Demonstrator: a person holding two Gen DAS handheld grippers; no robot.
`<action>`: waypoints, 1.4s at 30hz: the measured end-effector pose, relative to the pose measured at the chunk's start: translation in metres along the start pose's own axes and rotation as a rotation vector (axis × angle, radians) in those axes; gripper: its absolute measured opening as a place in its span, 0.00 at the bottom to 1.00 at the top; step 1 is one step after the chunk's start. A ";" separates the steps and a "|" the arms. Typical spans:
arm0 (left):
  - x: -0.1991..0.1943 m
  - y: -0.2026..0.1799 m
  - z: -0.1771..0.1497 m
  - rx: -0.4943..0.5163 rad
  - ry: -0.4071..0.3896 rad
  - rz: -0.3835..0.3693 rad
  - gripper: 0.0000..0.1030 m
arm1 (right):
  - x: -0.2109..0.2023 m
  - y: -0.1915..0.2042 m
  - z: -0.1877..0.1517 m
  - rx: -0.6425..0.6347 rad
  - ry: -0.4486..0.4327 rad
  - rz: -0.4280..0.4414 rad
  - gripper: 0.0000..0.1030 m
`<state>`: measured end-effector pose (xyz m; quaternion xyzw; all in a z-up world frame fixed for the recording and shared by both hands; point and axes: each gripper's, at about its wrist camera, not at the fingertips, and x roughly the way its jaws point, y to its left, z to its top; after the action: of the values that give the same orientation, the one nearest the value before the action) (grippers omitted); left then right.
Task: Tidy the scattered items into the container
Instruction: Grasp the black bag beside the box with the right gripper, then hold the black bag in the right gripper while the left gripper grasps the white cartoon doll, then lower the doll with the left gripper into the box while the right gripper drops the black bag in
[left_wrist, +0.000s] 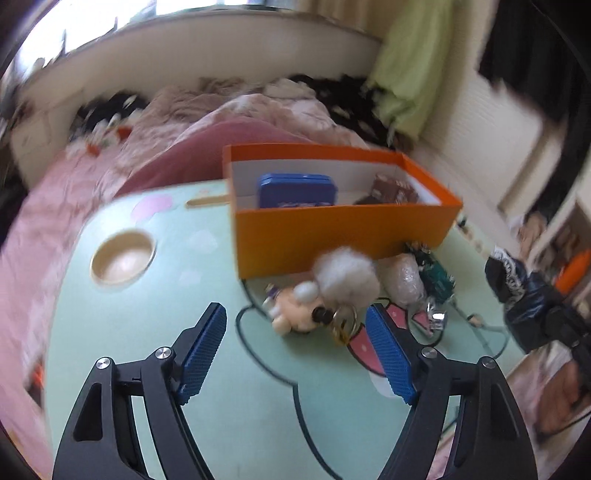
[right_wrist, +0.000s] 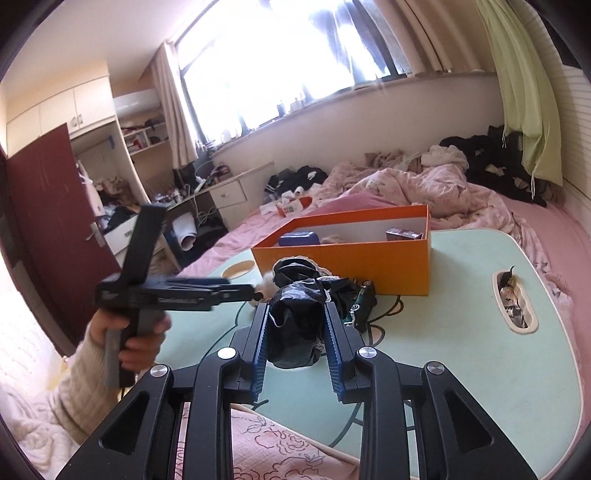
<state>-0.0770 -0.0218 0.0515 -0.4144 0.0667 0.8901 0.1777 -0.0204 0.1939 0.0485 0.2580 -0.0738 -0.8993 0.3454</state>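
An orange box (left_wrist: 332, 229) stands on a mint-green table (left_wrist: 147, 332) and holds a blue tin (left_wrist: 297, 190) and a brown carton (left_wrist: 395, 188). Just in front of it lies a fluffy white and cream plush keychain (left_wrist: 332, 288). My left gripper (left_wrist: 295, 308) is open, its blue pads to either side of the plush and short of it, not touching. In the right wrist view my right gripper (right_wrist: 297, 306) is shut on a crumpled black bag (right_wrist: 295, 325), lifted off the table before the orange box (right_wrist: 343, 258). A hand holds the left gripper (right_wrist: 255, 290) at the left.
Beside the plush lie a clear-wrapped bundle (left_wrist: 404, 277), a dark green item (left_wrist: 436, 273) and a green toy car (right_wrist: 364, 299). The table has a round cup recess (left_wrist: 123, 256) and a slot (right_wrist: 513, 302) with small things in it. A pink bed with clothes surrounds the table.
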 end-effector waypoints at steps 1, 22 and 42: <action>0.004 -0.006 0.003 0.042 0.017 0.012 0.76 | 0.000 -0.001 0.000 0.000 0.000 0.000 0.26; 0.000 0.003 -0.017 0.112 0.044 -0.010 0.44 | -0.002 -0.009 0.000 0.015 -0.002 -0.018 0.26; 0.022 -0.035 0.099 0.030 -0.108 0.059 0.44 | 0.112 -0.021 0.100 -0.178 0.067 -0.303 0.28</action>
<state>-0.1476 0.0422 0.0997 -0.3611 0.0824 0.9149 0.1608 -0.1544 0.1311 0.0817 0.2644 0.0572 -0.9350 0.2294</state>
